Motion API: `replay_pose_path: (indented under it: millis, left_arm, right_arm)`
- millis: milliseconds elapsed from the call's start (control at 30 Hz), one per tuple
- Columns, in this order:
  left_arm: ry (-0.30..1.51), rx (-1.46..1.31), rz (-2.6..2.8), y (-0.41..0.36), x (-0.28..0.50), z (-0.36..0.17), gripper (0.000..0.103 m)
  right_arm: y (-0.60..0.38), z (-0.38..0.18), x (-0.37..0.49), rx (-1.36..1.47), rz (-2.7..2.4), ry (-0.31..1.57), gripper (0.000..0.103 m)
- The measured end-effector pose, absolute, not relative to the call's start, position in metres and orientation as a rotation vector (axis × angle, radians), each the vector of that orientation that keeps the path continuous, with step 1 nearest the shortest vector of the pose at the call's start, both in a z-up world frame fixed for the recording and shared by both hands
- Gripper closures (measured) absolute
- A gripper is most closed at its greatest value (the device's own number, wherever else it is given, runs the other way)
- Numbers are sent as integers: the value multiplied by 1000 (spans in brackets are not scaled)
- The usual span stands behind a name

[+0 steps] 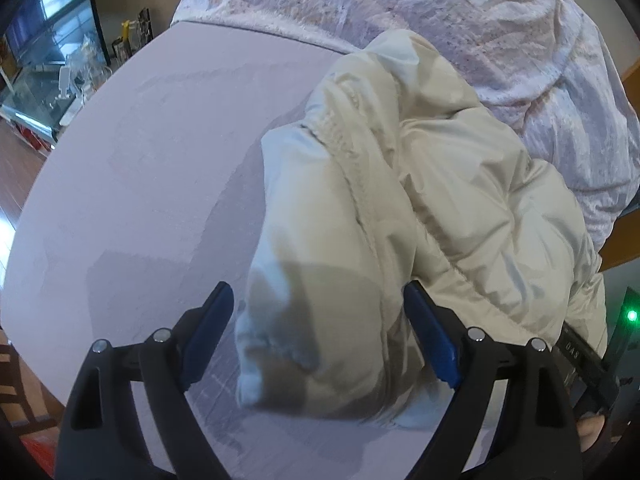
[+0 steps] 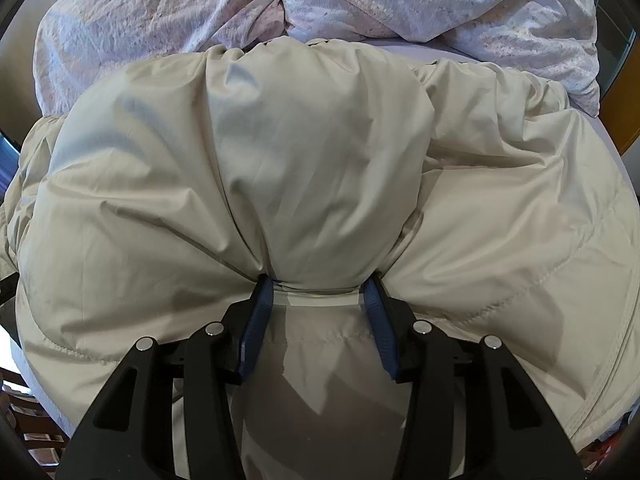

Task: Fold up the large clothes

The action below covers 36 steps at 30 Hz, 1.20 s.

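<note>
Right fingers [image 2: 318,292]: closed on a bunched fold of the cream puffer jacket [image 2: 320,152] — fabric is pinched between the blue pads [image 2: 256,320], and creases are drawn in toward them, so a real grip is judged.
Purpose of that grip: a thick gather seems to be taken so the padded layer can be lifted or carried over in one piece; a thin pinch would likely slip off slick, puffy cloth.
Left fingers [image 1: 318,300]: spread wide, nothing clamped — they are set astride the end of a jacket sleeve [image 1: 304,320], one to each side, with a gap seen at the left one; contact at the right one cannot be told.
Purpose of that pose: the sleeve end appears to be lined up for a grasp not yet made.
Jacket position: laid in a rumpled heap on the lilac bed sheet [image 1: 132,168], near the foot of a crumpled floral duvet [image 1: 440,8]; the duvet lies beyond the jacket, touching its far edge.
Fold progress: judged early, the body is not yet flattened.
Containers: none are seen holding anything; a glass cabinet [image 1: 44,92] stands beyond the bed, its contents too small to tell.
Risk: trapped air may spring the fold back open.
</note>
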<state>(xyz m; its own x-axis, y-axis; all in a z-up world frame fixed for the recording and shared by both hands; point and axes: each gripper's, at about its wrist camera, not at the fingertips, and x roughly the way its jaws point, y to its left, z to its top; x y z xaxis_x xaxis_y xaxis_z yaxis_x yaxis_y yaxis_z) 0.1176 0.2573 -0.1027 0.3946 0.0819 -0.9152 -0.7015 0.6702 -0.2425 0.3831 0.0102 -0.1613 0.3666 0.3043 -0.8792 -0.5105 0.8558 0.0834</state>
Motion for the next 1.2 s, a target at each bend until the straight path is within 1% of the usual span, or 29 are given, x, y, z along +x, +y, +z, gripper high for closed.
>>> replay_pose_path:
  millis: [133,200,233,300,333,367,400,433,467,533,667,933,1200]
  left_arm:
    - [1025,-742,550,263,119,-111,16]
    - [1011,-767,552,266,119,-114,17]
    - [1004,-779,551,267,120,-115,19]
    - [991,-794,537,267,120,-112,30]
    - [979,-795,517,266,122,-108,45]
    - [976,-785,510,264,125,-103,53]
    - [978,-752,523,262,128,-96,57]
    - [975,-727,524,259,131,-90,64]
    - [972,-712,525,257,133,-85,68]
    - [960,-683,523,251,137,-72,73]
    - [908,-639,491,239,141,-43,77]
    - [788,-602,340,199,155,20,77]
    - [740,-558,153,136,181,56,77]
  right_arm:
    - [9,-161,382,-218,533,1071,54]
    - [9,-161,381,-218,535,1070,54]
    - [9,-161,380,-218,535,1069,54]
    - [9,-161,380,-220,538,1068,54]
    - [10,-161,381,-220,538,1068,54]
    - [10,-161,381,-221,539,1068,54]
    - [10,-161,381,-221,540,1068,54]
    - [10,-161,381,-220,540,1068,54]
    - [10,-161,381,-221,540,1068,54]
    - [11,-161,380,-221,540,1065,54]
    - [11,-160,381,-220,540,1062,54]
    - [11,-160,382,-217,546,1059,54]
    - [10,-161,382,-199,556,1053,54]
